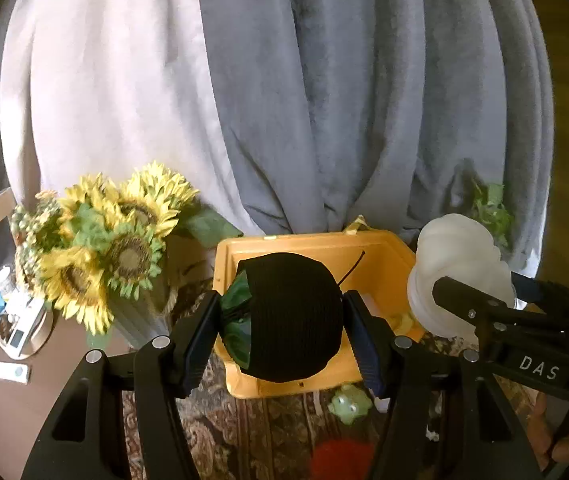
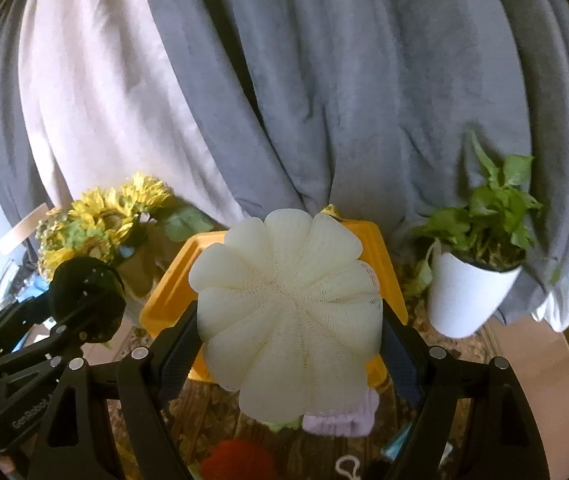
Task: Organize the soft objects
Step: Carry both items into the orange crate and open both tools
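Observation:
My left gripper [image 1: 282, 330] is shut on a black knit hat [image 1: 292, 316] with green fabric tucked at its left side, held above the yellow bin [image 1: 380, 252]. My right gripper [image 2: 288, 348] is shut on a cream mesh bath pouf [image 2: 288, 300], held above the same yellow bin [image 2: 172, 280]. The pouf [image 1: 460, 264] and right gripper also show at the right of the left wrist view. The hat [image 2: 84, 300] and left gripper show at the left of the right wrist view. A green soft toy [image 1: 350, 402], a red soft object [image 1: 342, 460] and a lilac fabric piece [image 2: 340, 420] lie on the patterned cloth below.
A sunflower bouquet in a vase [image 1: 104, 240] stands left of the bin. A white potted plant [image 2: 472, 280] stands to its right. Grey and white curtains [image 1: 284, 100] hang behind. A round tray with small items [image 1: 24, 328] sits on the wooden table at far left.

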Motion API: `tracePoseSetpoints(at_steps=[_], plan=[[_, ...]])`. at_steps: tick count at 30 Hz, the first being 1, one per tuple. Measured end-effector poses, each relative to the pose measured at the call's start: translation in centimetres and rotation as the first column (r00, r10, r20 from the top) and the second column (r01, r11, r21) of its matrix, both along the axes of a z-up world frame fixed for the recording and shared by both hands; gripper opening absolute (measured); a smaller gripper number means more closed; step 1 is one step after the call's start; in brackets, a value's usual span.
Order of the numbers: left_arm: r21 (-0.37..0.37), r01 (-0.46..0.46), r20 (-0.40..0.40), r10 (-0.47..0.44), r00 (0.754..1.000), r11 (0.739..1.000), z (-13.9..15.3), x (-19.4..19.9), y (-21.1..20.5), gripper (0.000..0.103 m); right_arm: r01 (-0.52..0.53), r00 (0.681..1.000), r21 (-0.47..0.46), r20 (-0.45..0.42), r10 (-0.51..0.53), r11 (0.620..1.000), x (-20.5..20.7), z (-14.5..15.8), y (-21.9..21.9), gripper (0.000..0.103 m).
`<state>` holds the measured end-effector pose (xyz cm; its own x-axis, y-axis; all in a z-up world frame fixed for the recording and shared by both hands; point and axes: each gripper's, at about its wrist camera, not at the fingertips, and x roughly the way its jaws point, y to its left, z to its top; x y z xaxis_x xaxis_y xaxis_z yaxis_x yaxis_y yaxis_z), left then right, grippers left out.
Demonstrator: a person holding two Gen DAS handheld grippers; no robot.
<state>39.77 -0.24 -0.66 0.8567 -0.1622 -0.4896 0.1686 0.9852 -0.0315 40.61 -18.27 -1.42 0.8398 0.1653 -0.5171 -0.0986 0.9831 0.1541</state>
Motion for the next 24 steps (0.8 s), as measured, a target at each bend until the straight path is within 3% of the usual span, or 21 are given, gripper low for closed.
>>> tracePoseSetpoints(at_steps=[14,19,24], plan=[[0.062,-0.004,-0.060,0.007,0.998,0.998,-1.5,8.8,-1.2,0.061,-0.057,0.991,-0.041,-0.121,0.052,0.998,9.8,-2.3,0.1,0.082],[0.090,0.011,-0.134,0.001,0.991,0.996,-2.9,12.2,-1.8,0.061,-0.078,0.977,-0.058,-0.203,0.064,0.995,13.2,-4.1,0.0,0.082],[0.086,0.040,-0.253,-0.017,0.967,0.995,-5.1,15.5,-2.2,0.061,-0.086,0.955,-0.068,-0.289,0.063,0.994,15.5,-6.0,-0.1,0.082]])
